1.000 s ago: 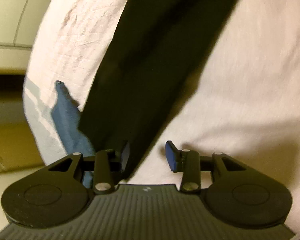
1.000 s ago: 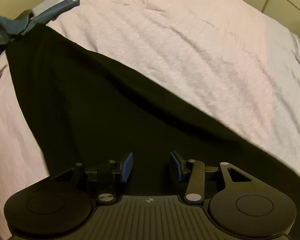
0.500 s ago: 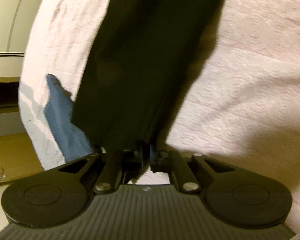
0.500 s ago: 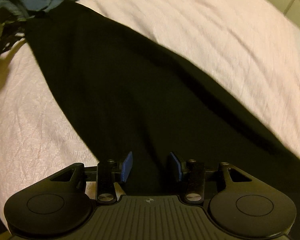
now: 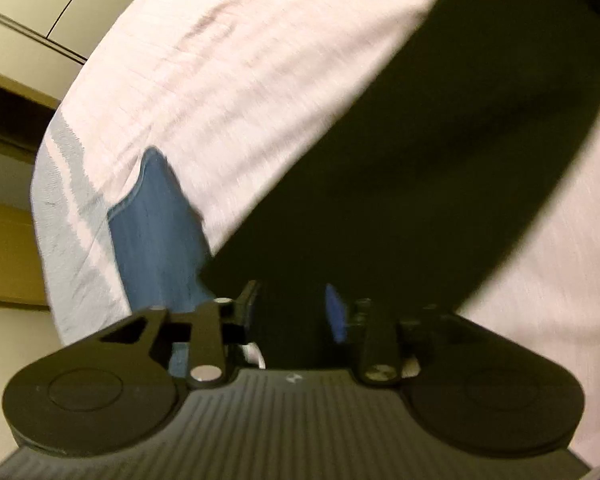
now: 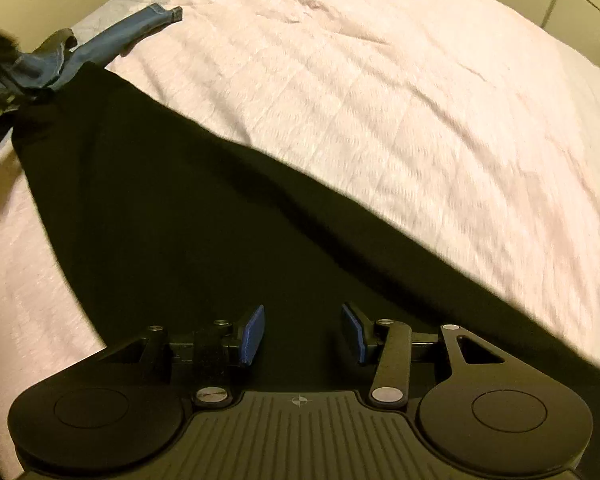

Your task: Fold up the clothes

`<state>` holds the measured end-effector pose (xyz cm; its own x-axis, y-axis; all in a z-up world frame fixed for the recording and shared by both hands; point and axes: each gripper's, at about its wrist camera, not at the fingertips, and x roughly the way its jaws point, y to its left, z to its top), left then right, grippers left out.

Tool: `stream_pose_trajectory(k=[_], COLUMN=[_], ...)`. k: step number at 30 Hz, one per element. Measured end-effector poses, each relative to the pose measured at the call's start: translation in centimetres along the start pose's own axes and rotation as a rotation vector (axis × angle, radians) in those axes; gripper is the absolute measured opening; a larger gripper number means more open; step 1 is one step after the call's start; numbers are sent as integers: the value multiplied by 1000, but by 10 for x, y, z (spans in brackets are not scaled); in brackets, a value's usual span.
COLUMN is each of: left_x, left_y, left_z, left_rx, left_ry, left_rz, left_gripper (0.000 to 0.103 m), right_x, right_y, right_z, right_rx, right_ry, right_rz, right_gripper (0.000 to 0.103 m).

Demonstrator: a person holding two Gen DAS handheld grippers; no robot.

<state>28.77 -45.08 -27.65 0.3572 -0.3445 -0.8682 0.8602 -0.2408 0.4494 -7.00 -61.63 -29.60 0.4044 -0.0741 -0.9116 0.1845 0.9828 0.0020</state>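
Note:
A black garment (image 5: 440, 152) lies spread flat on a pink bed cover (image 5: 260, 60), running as a long band away from my left gripper (image 5: 294, 312). That gripper is open, with the black cloth's near end lying between its blue pads. In the right wrist view the same black garment (image 6: 180, 208) stretches diagonally across the bed. My right gripper (image 6: 303, 332) hovers open over its near part, with only cloth beneath it. Whether either gripper touches the cloth is not visible.
A blue garment (image 5: 156, 232) lies at the bed's edge beside the black one, and shows as a blue garment (image 6: 112, 40) bunched at the far left. The bed's striped grey edge (image 5: 60, 208) drops off to brown furniture (image 5: 4, 248). Bare pink bed cover (image 6: 400, 100) fills the right.
My left gripper, shut on the black garment's end half a second ago, now stands open, and its view has swung. The right gripper stays open and has drifted a little over the cloth.

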Motion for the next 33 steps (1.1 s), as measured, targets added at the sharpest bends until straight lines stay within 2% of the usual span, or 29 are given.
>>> stream_pose_trajectory(k=[2,7,11,13,17,19,20,22,23,27,30,31,32,33], left_x=[22,67,98,103,103,100,99,98,98,92,82,79,78,77], left_y=[11,14,10,6,-5,-12,-12,-8,-6,-4,-3,-3,-3,-4], left_z=[21,59,63,60,55,49,47,43,41,39,50,56,64,72], left_rx=[-5,66,98,105,143,186,179,137,124,119,120,119,121,127], left_ry=[-19,-41,14,20,39,38,34,36,39,15,-45,-67,-87,-104], left_rz=[-34,-103,-173,-187,-212,-185,-181,-179,-176,-169,-170,-178,-192,-209], left_gripper=[34,34,33,31,2,0,0,0,0,0,8,9,16,22], right_x=[9,25,39,51,74,84,84,80,77,62,51,49,47,46], right_y=[-7,-35,-53,-53,-53,-48,-46,-47,-48,-56,-63,-65,-68,-71], right_z=[9,17,17,21,29,31,30,30,30,27,18,13,7,2], right_rx=[-25,-101,-183,-211,-267,-305,-312,-277,-270,-229,-213,-226,-239,-255], right_ry=[-5,13,40,41,44,57,56,62,63,44,41,56,71,87], right_rz=[-7,-57,-73,-48,1,5,1,20,14,-7,-41,-53,-62,-65], right_gripper=[46,46,46,46,46,45,31,11,9,8,10,16,28,35])
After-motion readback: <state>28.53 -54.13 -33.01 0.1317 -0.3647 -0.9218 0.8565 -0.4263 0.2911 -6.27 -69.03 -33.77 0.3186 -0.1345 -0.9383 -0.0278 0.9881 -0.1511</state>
